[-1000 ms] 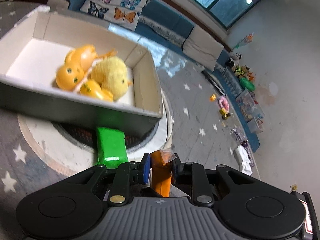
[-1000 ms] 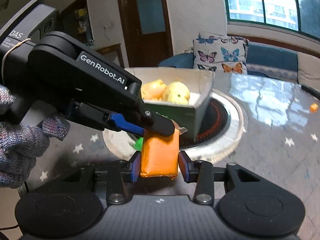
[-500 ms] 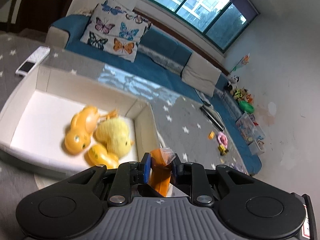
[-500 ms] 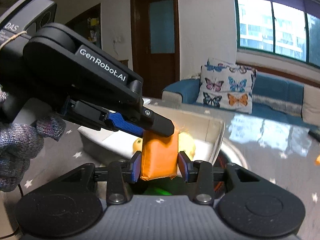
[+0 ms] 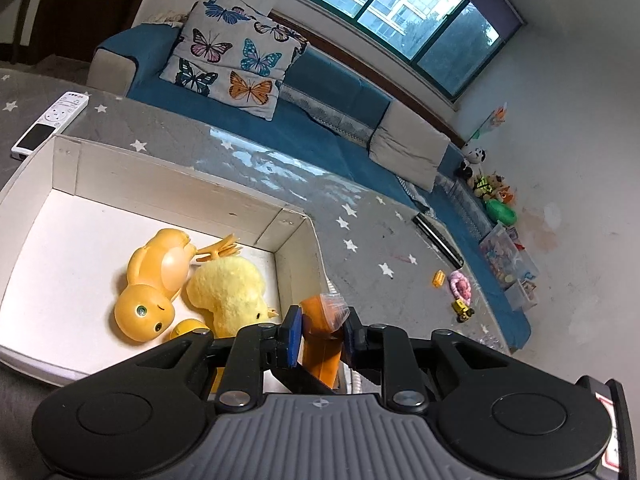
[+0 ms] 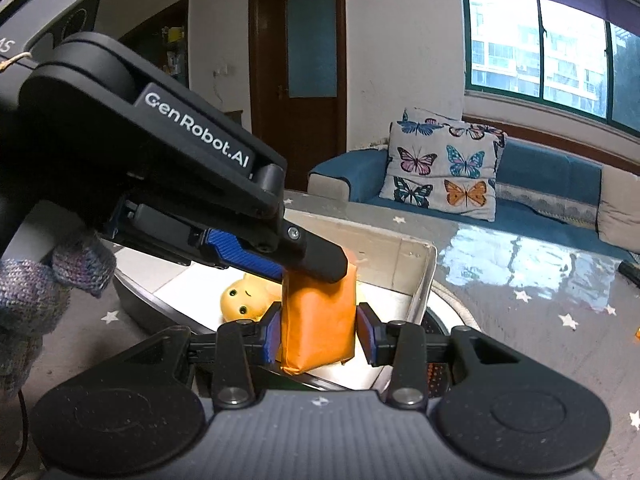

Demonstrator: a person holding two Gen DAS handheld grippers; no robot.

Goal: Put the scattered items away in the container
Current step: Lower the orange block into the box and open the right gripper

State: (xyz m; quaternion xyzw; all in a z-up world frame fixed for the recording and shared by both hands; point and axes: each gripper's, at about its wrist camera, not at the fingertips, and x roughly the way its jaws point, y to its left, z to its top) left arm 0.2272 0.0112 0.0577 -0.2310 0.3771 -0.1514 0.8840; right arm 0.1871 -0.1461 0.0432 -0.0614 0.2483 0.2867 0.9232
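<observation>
Scene: two hand-held grippers meet over a shallow white cardboard box [image 5: 288, 216] on a grey star-patterned tabletop [image 5: 360, 232].

Packet: a small orange plastic-wrapped packet [image 6: 318, 316] hangs above the box's near corner, over the rim, not yet inside.

Right gripper [image 6: 318, 332]: its blue-padded jaws are clamped on the packet's two flat sides, low on its body.

Left gripper [image 5: 318, 330]: its jaws close on the packet's top end, at the crimped clear seal; in the right wrist view its black finger [image 6: 316, 256] presses on the packet's upper edge. Both grippers hold the same packet.

Inside the box: an orange plastic duck toy [image 5: 154, 284], lying on its side, touches a yellow plush chick [image 5: 228, 288]; a smaller orange toy [image 5: 188, 326] peeks out just beside them, mostly hidden by the left gripper.

Beyond the box: a white remote control [image 5: 50, 124] lies near its far corner; a blue sofa with a butterfly-print cushion [image 5: 232, 60] stands behind.

Handling: the packet looks light and soft, its wrapper smooth and likely slippery, its contents giving under pressure. The flat sides seem the safer hold; the thin seal could tear or slide free.

Stage: a judgement only, but the drop appears close, with both jaws needing to let go over the box's free floor beside the toys.
</observation>
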